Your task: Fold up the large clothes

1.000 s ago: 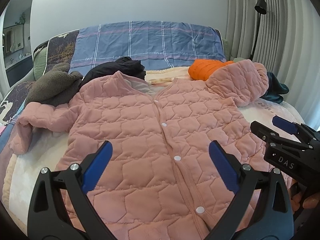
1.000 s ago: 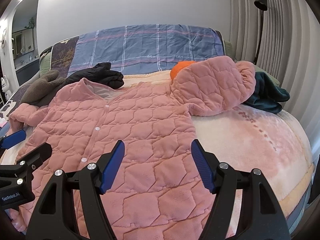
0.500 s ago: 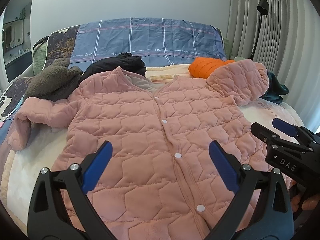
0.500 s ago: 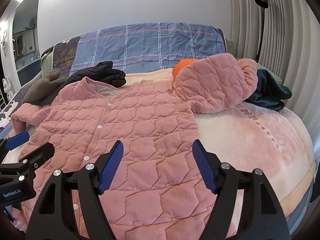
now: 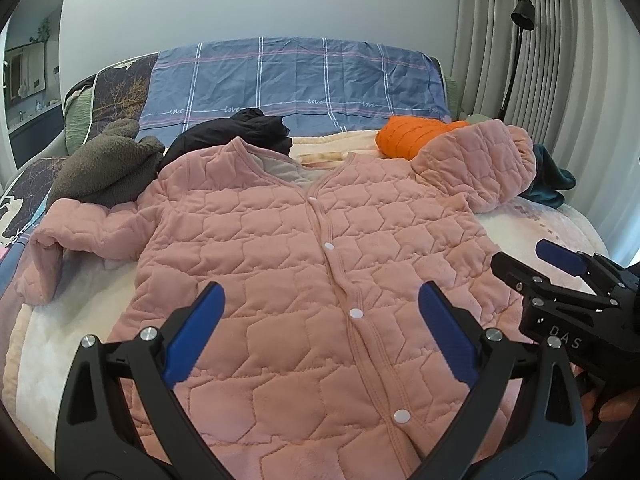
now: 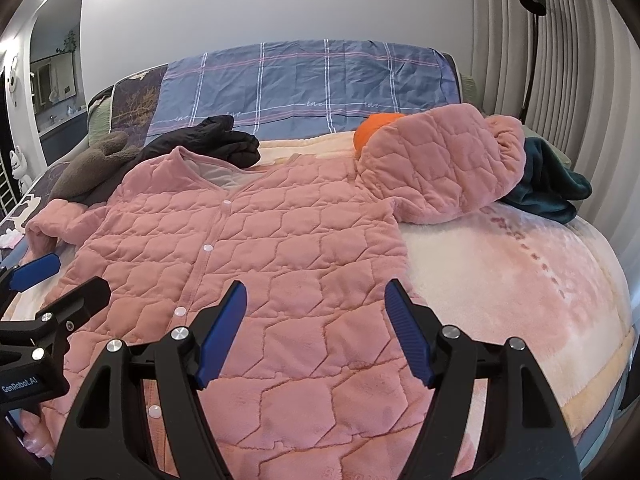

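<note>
A pink quilted jacket (image 5: 312, 264) lies face up on the bed, snaps closed, collar at the far end; it also shows in the right wrist view (image 6: 256, 248). Its left sleeve (image 5: 76, 236) lies bent on the blanket. Its right sleeve (image 6: 436, 168) is bunched up at the far right. My left gripper (image 5: 320, 320) is open and empty above the jacket's lower front. My right gripper (image 6: 316, 320) is open and empty above the jacket's lower right part. Each gripper also shows in the other's view: the right (image 5: 536, 260), the left (image 6: 60, 276).
The bed has a pale pink fleece blanket (image 6: 500, 260). Other clothes lie at the far end: a grey fleece (image 5: 108, 164), a black garment (image 5: 236, 128), an orange garment (image 5: 412, 136), a dark teal garment (image 6: 548, 188). Blue plaid bedding (image 5: 296, 80) is behind. A floor lamp (image 6: 532, 40) stands by the curtains.
Both grippers have drawn back and risen a little from the jacket, so more of it shows. Both stay open. The jacket has not moved.
</note>
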`<state>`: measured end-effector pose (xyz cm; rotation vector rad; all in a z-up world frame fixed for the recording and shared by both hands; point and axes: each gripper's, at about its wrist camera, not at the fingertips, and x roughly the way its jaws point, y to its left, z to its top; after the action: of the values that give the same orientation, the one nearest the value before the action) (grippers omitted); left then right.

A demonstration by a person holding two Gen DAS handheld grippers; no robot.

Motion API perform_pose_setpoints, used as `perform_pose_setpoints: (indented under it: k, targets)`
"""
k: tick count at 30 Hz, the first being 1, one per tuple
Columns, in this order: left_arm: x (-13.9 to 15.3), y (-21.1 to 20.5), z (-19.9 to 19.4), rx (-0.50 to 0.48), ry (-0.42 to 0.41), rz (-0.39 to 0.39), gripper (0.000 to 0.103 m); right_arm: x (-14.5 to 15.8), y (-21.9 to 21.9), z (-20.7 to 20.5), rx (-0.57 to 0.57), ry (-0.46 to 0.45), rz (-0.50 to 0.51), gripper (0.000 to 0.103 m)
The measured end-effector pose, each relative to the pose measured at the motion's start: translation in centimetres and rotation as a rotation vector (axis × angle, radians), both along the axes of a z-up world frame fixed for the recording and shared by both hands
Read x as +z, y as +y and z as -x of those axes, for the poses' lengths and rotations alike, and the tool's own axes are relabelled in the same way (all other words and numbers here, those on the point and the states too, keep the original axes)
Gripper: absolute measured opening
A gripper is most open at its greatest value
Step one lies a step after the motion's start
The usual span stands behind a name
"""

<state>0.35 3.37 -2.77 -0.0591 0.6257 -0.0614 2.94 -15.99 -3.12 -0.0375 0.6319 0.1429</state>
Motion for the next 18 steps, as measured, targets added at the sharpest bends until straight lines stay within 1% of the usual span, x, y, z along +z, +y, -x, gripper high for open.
perform_pose_setpoints:
  k: [2, 5, 8, 10, 11, 12, 13, 14, 15, 16, 17, 18]
  targets:
    - [0.3, 0.6, -0.1, 0.000, -0.003, 0.011, 0.099, 0.0, 0.0, -0.1, 0.000, 0.003, 0.000, 0.073]
    - [1.3, 3.3, -0.4, -0.004, -0.016, 0.092, 0.099, -0.2, -0.2, -0.2, -0.005, 0.011, 0.004, 0.073]
    - [2.4, 9.2, -1.3, 0.100, -0.024, 0.196, 0.099, -0.3, -0.6, -0.3, -0.022, 0.012, 0.005, 0.073]
    - [2.2, 13.7, -2.2, 0.191, -0.007, 0.272, 0.098, -0.4, -1.1, -0.5, -0.037, 0.021, -0.008, 0.073]
    - [1.6, 16.9, -2.8, 0.259, 0.012, 0.332, 0.098, -0.5, -1.3, -0.6, -0.041, 0.025, -0.014, 0.073]
    - [1.0, 18.9, -3.1, 0.293, 0.026, 0.371, 0.098, -0.5, -1.5, -0.7, -0.045, 0.033, -0.020, 0.073]
    - [0.0, 21.8, -3.6, 0.345, 0.049, 0.434, 0.098, -0.6, -1.6, -0.7, -0.047, 0.034, -0.022, 0.073]
    - [-0.8, 23.8, -3.8, 0.381, 0.064, 0.481, 0.098, -0.6, -1.7, -0.7, -0.050, 0.034, -0.021, 0.073]
    - [-2.2, 26.9, -4.0, 0.447, 0.087, 0.566, 0.097, -0.6, -1.8, -0.7, -0.052, 0.032, -0.016, 0.073]
    - [-3.2, 29.1, -3.8, 0.500, 0.098, 0.625, 0.097, -0.6, -1.9, -0.6, -0.057, 0.029, -0.009, 0.073]
    - [-4.2, 31.1, -3.5, 0.554, 0.102, 0.686, 0.097, -0.6, -2.0, -0.6, -0.062, 0.027, -0.005, 0.073]
    - [-5.5, 33.8, -2.8, 0.627, 0.091, 0.778, 0.097, -0.6, -2.2, -0.6, -0.069, 0.027, -0.003, 0.073]
